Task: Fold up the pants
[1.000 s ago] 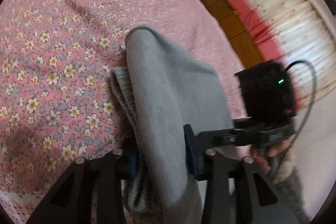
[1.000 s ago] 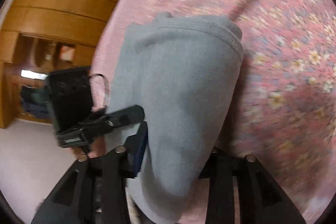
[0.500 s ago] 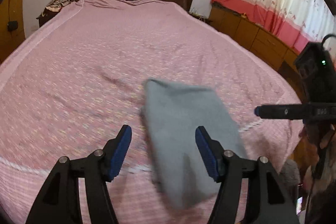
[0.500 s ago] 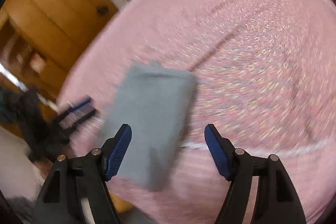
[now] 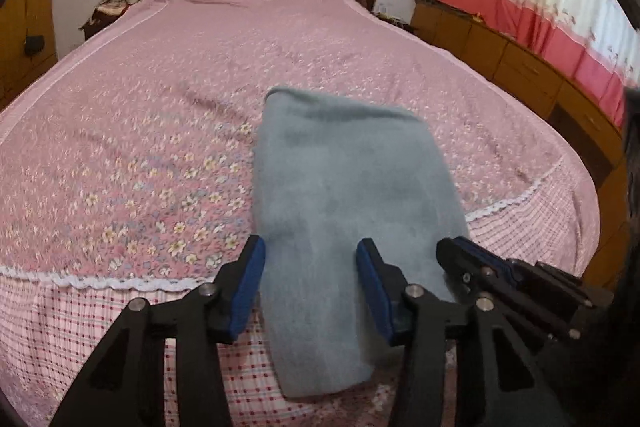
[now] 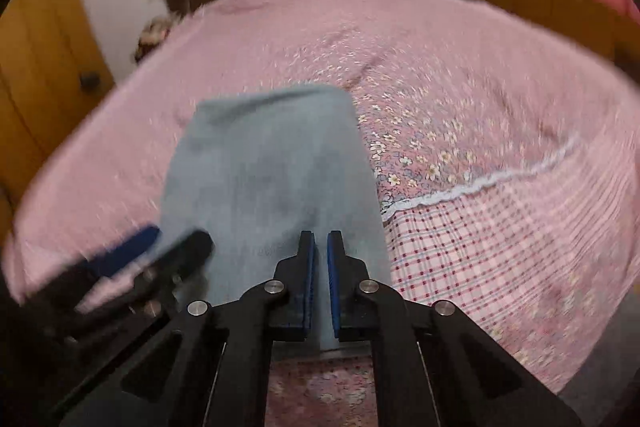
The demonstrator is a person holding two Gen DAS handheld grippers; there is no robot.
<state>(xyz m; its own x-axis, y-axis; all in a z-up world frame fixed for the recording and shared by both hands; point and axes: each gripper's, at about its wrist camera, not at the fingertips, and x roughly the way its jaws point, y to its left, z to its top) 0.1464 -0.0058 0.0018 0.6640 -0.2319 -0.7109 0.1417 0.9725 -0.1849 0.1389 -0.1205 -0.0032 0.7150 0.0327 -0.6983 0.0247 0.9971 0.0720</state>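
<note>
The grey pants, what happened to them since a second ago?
Both grippers let go of the grey pants, which were clamped between their fingers a second ago. The pants now lie folded at the near edge of the pink flowered bedspread. The left gripper has pulled back, jaws closing on nothing; the right gripper backed off too, its jaws closing empty. The bedspread stayed as it was.

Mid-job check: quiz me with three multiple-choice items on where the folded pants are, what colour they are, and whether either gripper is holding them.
1. Where do the folded pants lie?
A. at the bed's near edge
B. by the headboard
C. on the floor

2. Their colour?
A. red
B. grey-blue
C. brown

3. Are the pants held?
A. by the left gripper
B. by the right gripper
C. by neither

Key: 1 A, the pants overhang the near edge; 2 B, grey-blue cloth; 3 C, the left gripper's closing jaws don't press the cloth, and the right gripper's nearly touching jaws hold nothing.
</note>
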